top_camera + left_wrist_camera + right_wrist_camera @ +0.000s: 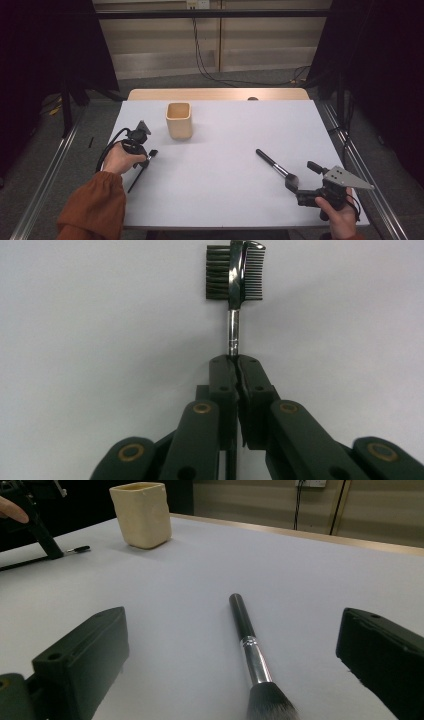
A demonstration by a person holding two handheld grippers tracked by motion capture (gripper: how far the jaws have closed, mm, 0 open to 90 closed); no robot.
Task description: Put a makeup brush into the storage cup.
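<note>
While left gripper (235, 362) clamped the brow comb-brush (235, 272) (flat on bench (225, 165)) | right gripper (232, 645) fingers stood open around powder brush (252, 655) | next, judged: lift toward cup (179, 120).

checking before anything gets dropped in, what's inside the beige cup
The beige cup stands open-topped on the white table. The high view shows pale inner walls and nothing poking above the rim; the bottom is hidden by the near wall.
</note>
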